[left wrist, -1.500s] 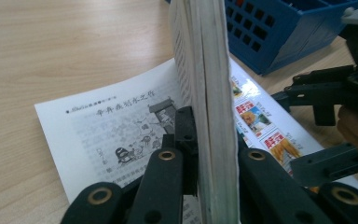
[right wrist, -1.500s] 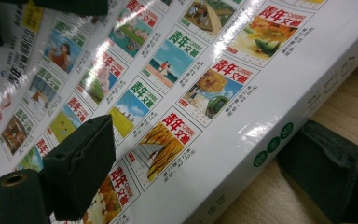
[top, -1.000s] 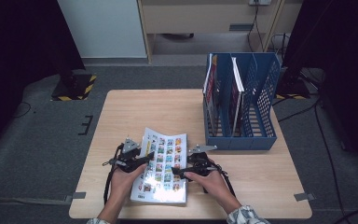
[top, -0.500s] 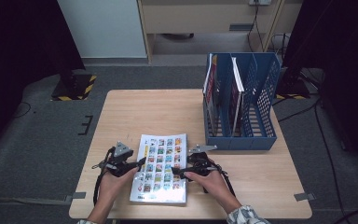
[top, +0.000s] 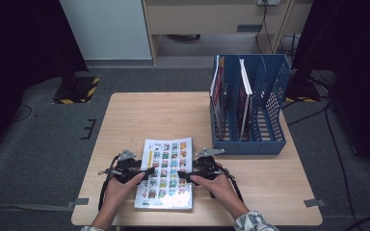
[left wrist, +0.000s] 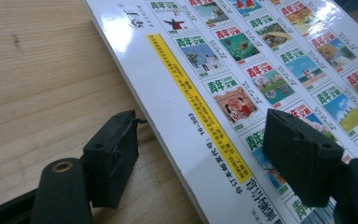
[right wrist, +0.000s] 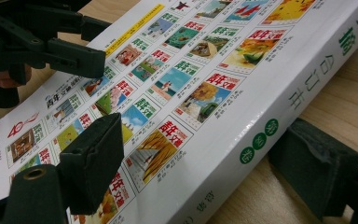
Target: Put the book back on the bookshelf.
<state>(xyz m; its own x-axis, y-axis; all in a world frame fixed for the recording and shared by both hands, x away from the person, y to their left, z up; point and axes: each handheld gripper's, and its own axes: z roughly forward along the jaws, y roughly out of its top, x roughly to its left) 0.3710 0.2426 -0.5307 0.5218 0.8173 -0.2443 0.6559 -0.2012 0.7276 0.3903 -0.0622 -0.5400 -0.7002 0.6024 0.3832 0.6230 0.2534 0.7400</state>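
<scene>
Looking from above, we see the thick glossy white paperback book (top: 166, 174) at the wooden table's (top: 154, 115) six o'clock. Left gripper (left wrist: 200, 156): jaws just opening, straddling its edge. Right gripper (right wrist: 209, 163): jaws closing loosely around the spine; heavy, slippery, so grip there.

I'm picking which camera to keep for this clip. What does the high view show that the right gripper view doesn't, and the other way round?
High view alone: the whole table, the blue file rack at its far right with books standing in it, the person's forearms, and the floor around.

Right gripper view alone: the book's thick spine with green printing, lying between the right gripper jaws, one above the cover and one by the spine, low at the wood.

Both: the book lying flat, cover up, and the left gripper at its opposite edge.
</scene>
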